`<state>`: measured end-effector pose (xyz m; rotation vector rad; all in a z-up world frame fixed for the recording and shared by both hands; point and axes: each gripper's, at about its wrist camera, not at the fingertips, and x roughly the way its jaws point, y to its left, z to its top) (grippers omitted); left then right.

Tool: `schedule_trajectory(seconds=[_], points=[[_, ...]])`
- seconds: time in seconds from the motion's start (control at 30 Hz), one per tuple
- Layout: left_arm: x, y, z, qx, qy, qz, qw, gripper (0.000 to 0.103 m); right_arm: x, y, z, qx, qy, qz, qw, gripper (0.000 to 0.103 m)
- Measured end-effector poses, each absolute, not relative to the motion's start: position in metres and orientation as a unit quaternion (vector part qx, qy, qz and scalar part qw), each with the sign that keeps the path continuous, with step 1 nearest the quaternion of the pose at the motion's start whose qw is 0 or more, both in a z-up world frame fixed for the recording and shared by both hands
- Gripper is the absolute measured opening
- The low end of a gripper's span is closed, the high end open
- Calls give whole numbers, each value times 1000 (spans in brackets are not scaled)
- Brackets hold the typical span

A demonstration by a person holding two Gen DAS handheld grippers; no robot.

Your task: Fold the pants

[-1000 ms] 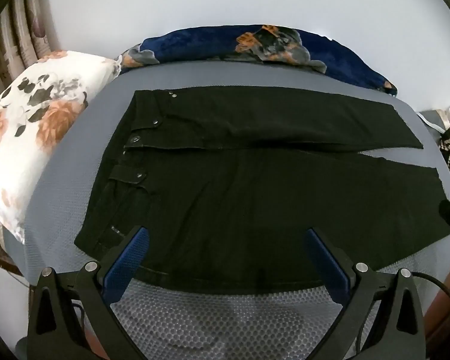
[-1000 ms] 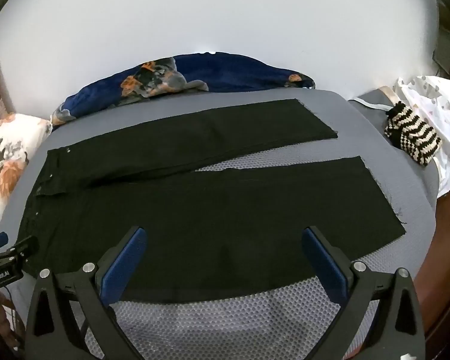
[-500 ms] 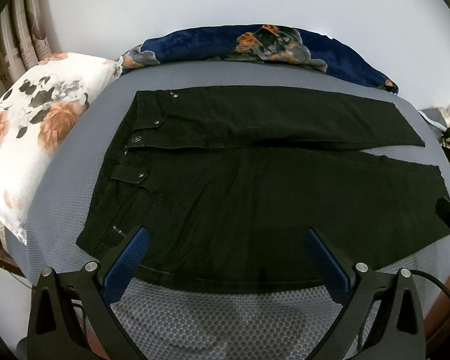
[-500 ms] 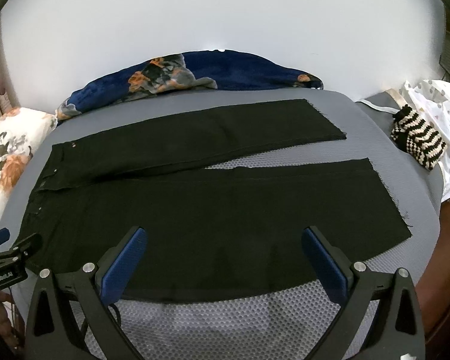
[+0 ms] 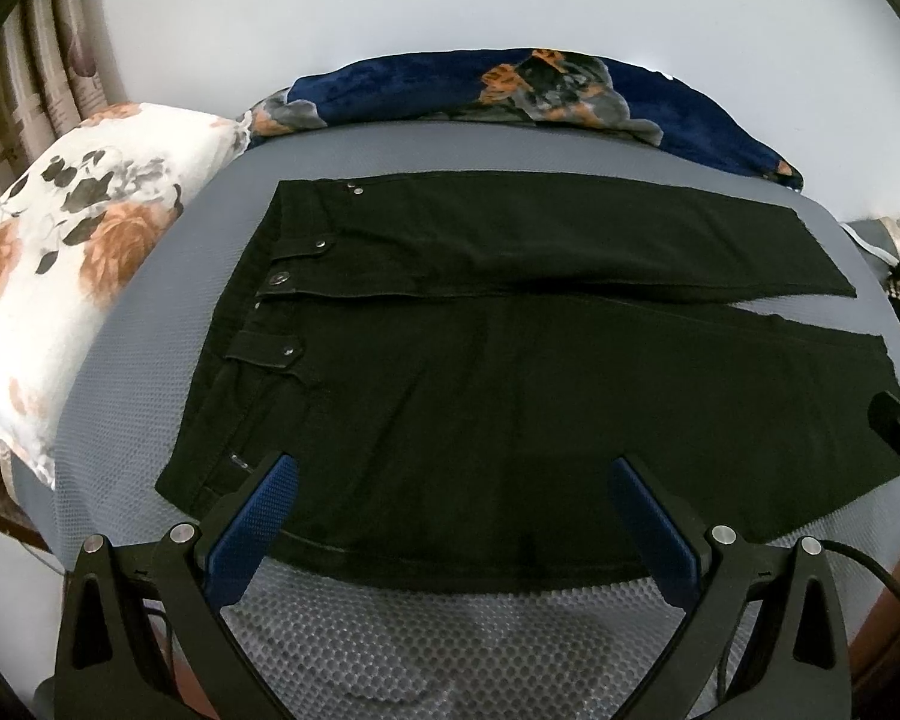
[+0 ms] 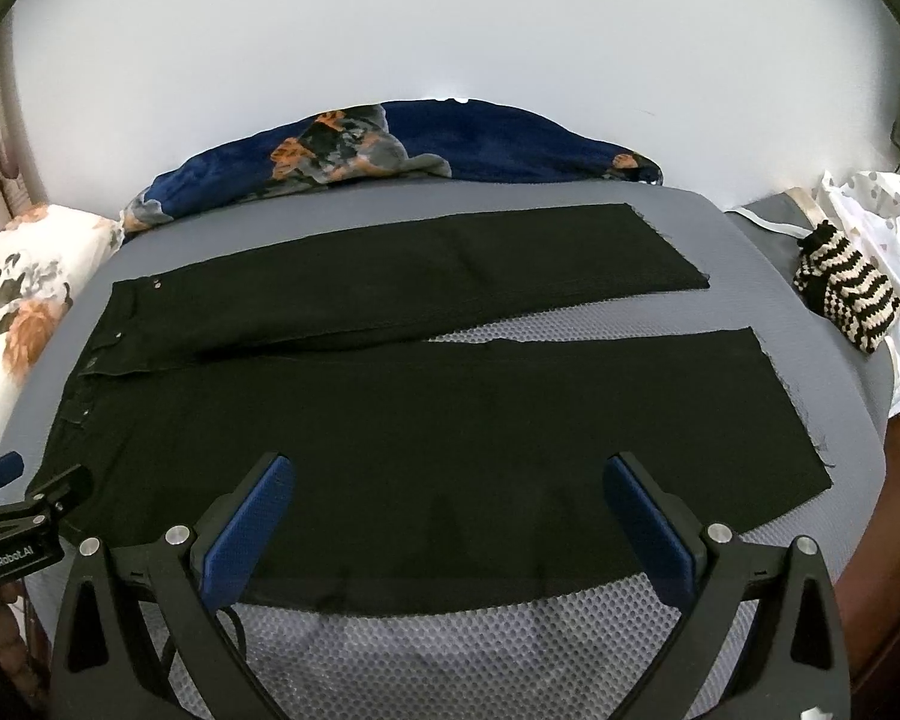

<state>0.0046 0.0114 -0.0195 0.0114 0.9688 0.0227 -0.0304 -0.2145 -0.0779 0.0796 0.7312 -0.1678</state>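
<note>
Black pants [image 5: 510, 372] lie spread flat on a grey mesh-covered bed [image 5: 438, 648], waistband to the left, both legs running out to the right. The far leg [image 6: 450, 276] and the near leg [image 6: 480, 420] part toward the cuffs, with a wedge of grey mesh showing between them. Metal snaps and a button [image 5: 279, 279] glint at the waistband; no lettering can be made out on them.

The left gripper [image 5: 450, 504] hovers over the near edge of the pants at the waist end, jaws spread wide, blue pads [image 5: 252, 525] on either side and nothing between them. The right gripper [image 6: 450, 504] sits over the near leg's lower edge, also gaping wide and empty-handed. In the right wrist view the left gripper's body pokes in at the left edge, and there's the one piece of readable writing: a white "GenRobot.AI" label [image 6: 7, 559] on its black housing.

Around the bed: a white floral pillow [image 5: 66, 264] at the left, a navy floral blanket [image 5: 510, 90] bunched along the far side against the wall, and a black-and-cream striped knit item [image 6: 849, 300] at the right, beside a white dotted cloth [image 6: 882, 222].
</note>
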Motion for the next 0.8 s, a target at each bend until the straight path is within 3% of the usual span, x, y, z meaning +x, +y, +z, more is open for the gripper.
schedule_trajectory(seconds=[0.8], points=[[12, 13, -24, 7, 470, 13, 882, 102, -23, -212, -79, 42, 363, -78, 928, 103]])
